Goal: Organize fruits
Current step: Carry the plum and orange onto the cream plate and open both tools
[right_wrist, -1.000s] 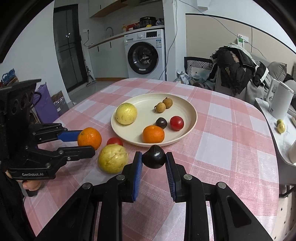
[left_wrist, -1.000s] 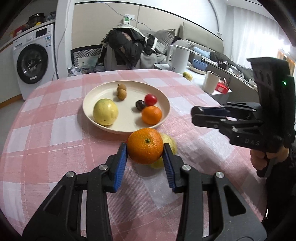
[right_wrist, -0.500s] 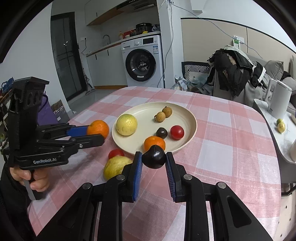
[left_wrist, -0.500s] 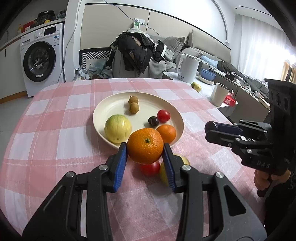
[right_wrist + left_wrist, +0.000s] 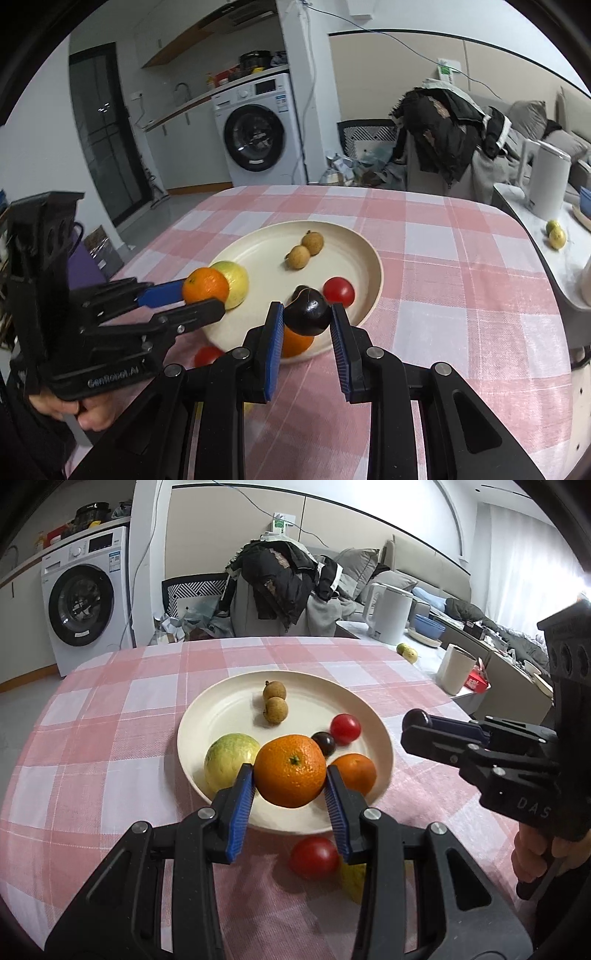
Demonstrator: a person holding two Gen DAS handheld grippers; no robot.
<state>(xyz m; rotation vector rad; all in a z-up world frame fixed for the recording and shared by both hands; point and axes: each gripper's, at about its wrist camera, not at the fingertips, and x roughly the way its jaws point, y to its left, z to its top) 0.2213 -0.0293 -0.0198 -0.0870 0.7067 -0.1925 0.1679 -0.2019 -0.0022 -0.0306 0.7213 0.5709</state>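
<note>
Your left hand-held gripper is clamped on the large round orange, held over the near rim of the cream round plate; your right hand-held gripper pinches a small dark glossy plum above the plate's near edge. Release too early and either fruit could roll off onto the pink checked surface, or knock the small red tomato.

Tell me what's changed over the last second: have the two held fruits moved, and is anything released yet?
Both grippers carried their fruit forward from over the cloth to above the plate: the left gripper with the orange, the right gripper with the dark plum. Nothing was released; both grips are unchanged. The fruits on the plate, the red tomato and the yellow fruit on the cloth stayed put.
</note>
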